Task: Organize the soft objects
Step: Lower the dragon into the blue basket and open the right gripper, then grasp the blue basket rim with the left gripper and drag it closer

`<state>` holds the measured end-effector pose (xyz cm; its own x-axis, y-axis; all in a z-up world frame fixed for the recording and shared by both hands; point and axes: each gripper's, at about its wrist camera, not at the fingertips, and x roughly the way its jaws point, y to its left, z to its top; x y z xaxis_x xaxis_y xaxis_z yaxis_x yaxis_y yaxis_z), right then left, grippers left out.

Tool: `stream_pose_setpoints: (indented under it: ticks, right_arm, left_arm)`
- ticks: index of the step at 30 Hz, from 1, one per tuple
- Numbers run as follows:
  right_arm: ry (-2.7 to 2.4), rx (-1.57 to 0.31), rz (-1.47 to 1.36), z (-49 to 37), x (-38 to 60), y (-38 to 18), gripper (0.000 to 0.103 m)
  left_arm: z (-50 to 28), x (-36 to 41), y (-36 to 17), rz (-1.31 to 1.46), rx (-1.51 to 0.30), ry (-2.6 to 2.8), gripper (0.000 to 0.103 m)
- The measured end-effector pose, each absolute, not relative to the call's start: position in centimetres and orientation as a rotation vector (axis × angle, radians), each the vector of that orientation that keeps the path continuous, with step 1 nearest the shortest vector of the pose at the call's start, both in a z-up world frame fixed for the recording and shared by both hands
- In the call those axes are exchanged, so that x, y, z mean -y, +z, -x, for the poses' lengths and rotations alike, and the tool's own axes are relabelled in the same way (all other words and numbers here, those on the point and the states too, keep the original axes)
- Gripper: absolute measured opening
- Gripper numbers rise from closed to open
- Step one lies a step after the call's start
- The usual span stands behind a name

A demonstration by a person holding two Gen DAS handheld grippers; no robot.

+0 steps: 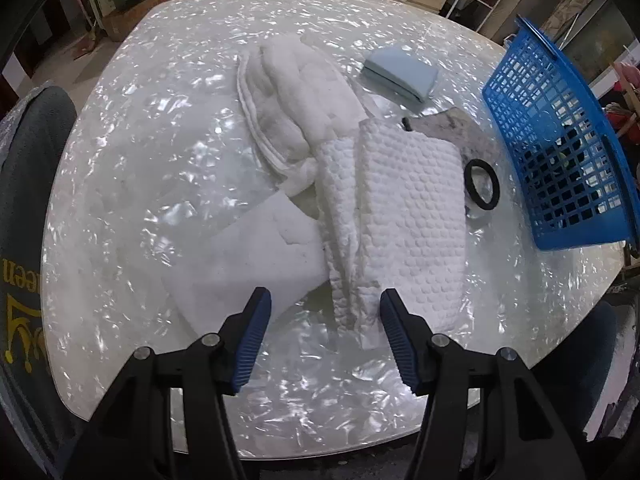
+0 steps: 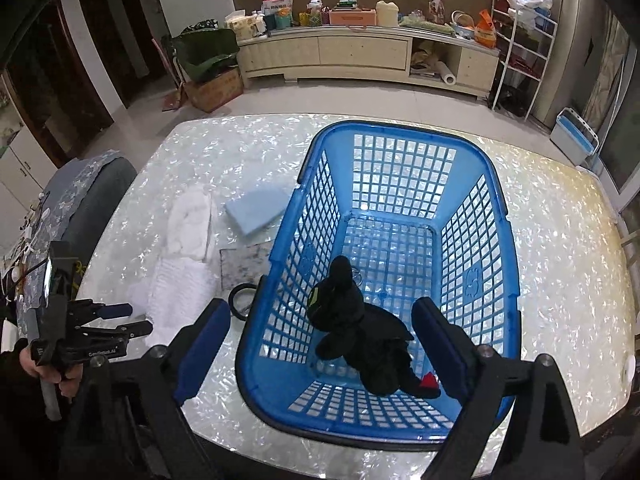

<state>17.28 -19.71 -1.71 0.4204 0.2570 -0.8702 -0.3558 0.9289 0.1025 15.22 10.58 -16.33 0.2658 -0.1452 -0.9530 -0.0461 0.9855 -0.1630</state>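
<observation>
Lying on table (image 1: 132, 168), white towels (image 1: 404, 216) are judged light, limp, non-slip; best pinched at the bunched near edge btwn left gripper (image 1: 326, 316) jaws, held approx. half open, nothing gripped. Blue basket (image 2: 496, 280) holds one black plush (image 2: 360, 328); right gripper (image 2: 324, 334) is seen wide open above it, empty.

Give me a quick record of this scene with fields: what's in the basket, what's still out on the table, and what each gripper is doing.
in basket: black plush toy inside blue basket
on table: white bubble-textured cloth, fluffy white cloth, light blue foam block, black ring
left gripper: open, empty, above cloths
right gripper: open, empty, above basket
</observation>
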Motion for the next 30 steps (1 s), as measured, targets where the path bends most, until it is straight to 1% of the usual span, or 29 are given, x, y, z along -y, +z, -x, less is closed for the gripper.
stream_pose_setpoints:
  ticks: [8, 10, 14, 15, 16, 18, 22, 25, 30]
  right_arm:
    - [0.4, -1.082, 0.088, -16.1, 19.6, -1.7, 0.092]
    - [0.405, -1.081, 0.085, -15.8, 19.6, -1.7, 0.092]
    - [0.411, -1.081, 0.08, -15.2, 19.6, -1.7, 0.092]
    - [0.41, -1.08, 0.081, -15.0, 19.6, -1.7, 0.092]
    - [0.41, -1.081, 0.082, -14.9, 19.6, -1.7, 0.092]
    - [0.411, -1.079, 0.079, -14.6, 19.7, -1.7, 0.092]
    - [0.419, -1.082, 0.073, -13.9, 19.3, -1.8, 0.092]
    - [0.43, -1.089, 0.08, -13.5, 19.0, -2.0, 0.1]
    - [0.433, -1.074, 0.059, -12.4, 19.2, -1.6, 0.103]
  left_arm:
    - [-15.2, -9.8, -16.5, 0.245, -1.34, -0.127, 0.054]
    - [-15.2, -9.3, -16.8, 0.23, -1.347, -0.126, 0.037]
    - [-15.4, -8.4, -17.5, 0.248, -1.353, -0.149, 0.025]
    - [-15.3, -8.2, -17.4, 0.233, -1.345, -0.141, 0.019]
    - [-15.3, -8.1, -17.4, 0.224, -1.342, -0.139, 0.015]
    - [-15.2, -7.9, -17.0, 0.217, -1.323, -0.134, 0.011]
    - [-15.0, -7.8, -16.1, 0.222, -1.295, -0.152, 0.007]
    - [-14.8, -7.4, -15.2, 0.217, -1.27, -0.161, 0.005]
    - [-14.1, -7.0, -13.1, 0.213, -1.215, -0.187, 0.004]
